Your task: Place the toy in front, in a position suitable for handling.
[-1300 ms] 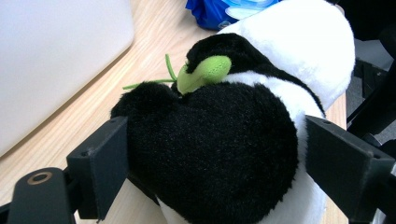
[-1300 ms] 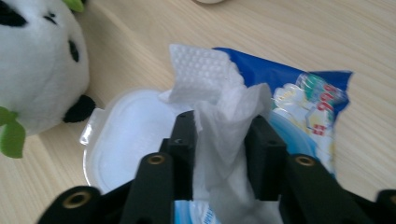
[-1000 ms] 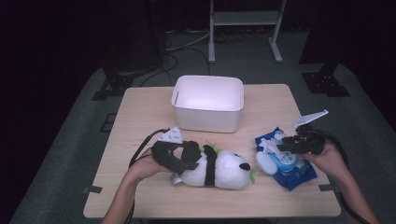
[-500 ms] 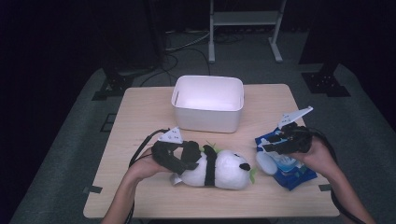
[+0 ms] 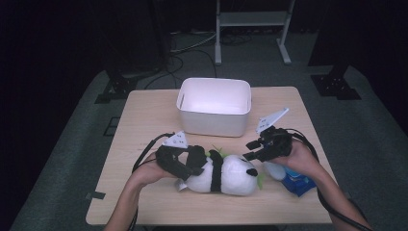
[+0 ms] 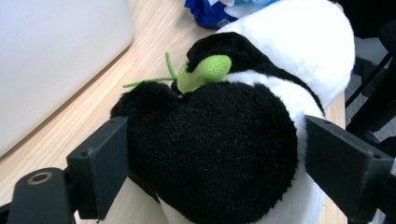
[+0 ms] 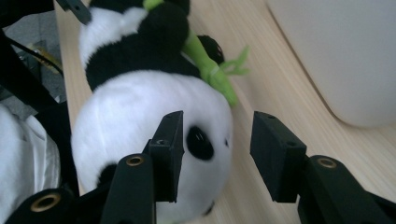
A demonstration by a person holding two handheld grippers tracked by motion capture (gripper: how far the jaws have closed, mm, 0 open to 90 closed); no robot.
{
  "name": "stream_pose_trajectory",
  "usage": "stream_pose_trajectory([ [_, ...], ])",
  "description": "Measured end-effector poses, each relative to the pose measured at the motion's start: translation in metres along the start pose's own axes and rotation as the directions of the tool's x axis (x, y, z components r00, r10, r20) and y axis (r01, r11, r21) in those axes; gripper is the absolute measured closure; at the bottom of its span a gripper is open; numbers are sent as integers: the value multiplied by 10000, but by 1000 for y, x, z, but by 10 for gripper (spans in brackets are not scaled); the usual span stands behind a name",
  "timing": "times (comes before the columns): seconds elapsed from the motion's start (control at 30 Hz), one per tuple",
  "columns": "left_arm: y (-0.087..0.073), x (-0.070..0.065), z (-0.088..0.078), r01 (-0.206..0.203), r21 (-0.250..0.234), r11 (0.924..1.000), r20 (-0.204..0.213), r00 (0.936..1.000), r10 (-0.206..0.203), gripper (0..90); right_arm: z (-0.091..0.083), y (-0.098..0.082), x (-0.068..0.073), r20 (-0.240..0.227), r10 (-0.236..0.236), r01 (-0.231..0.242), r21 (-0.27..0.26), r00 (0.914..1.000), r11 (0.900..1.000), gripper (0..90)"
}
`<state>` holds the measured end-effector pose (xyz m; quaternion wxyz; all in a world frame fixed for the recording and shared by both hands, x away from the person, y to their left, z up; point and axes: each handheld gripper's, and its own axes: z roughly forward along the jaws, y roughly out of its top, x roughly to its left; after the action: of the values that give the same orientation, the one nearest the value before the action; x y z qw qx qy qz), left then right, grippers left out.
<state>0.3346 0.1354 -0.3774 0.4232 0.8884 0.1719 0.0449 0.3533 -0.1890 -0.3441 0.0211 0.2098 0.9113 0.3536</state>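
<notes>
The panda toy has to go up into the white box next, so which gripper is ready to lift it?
Probably the left gripper: its jaws already straddle the panda toy's black rear end. The right gripper hangs open by the head, gripping nothing. The white box stands just behind.

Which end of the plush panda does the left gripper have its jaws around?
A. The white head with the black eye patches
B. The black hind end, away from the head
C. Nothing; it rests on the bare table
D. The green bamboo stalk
B: in the left gripper view the jaws of the left gripper bracket the black rear of the plush panda, while its white head lies farther off, toward the right gripper.
</notes>
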Motion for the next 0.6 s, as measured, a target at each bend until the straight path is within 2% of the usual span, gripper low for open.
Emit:
stream_pose_trajectory([
  [0.03, 0, 0, 0, 6, 6, 10000, 0, 10000, -6, 122, 6, 7, 3, -250, -219, 220, 34, 9994, 9998, 526],
  [0.1, 0, 0, 0, -5, 13, 10000, 8, 10000, 5, 122, 8, 10, 4, -290, -262, 264, 54, 9992, 9996, 525],
  [0.27, 0, 0, -1, -53, 44, 10000, 9, 10000, 53, 122, 23, 28, 11, -787, -573, 591, 203, 9952, 9980, 491],
  [0.43, 0, 0, -2, -73, 69, 9999, 3, 10000, 73, 122, 35, 39, 16, -1173, -758, 808, 386, 9902, 9960, 481],
  [0.47, 0, 0, -2, -76, 78, 9999, 11, 10000, 76, 122, 42, 44, 17, -1401, -892, 970, 502, 9861, 9940, 477],
  [0.6, -1, 0, -3, -82, 70, 9999, 5, 10000, 82, 122, 49, 50, 19, -1442, -906, 1021, 739, 9854, 9920, 472],
])
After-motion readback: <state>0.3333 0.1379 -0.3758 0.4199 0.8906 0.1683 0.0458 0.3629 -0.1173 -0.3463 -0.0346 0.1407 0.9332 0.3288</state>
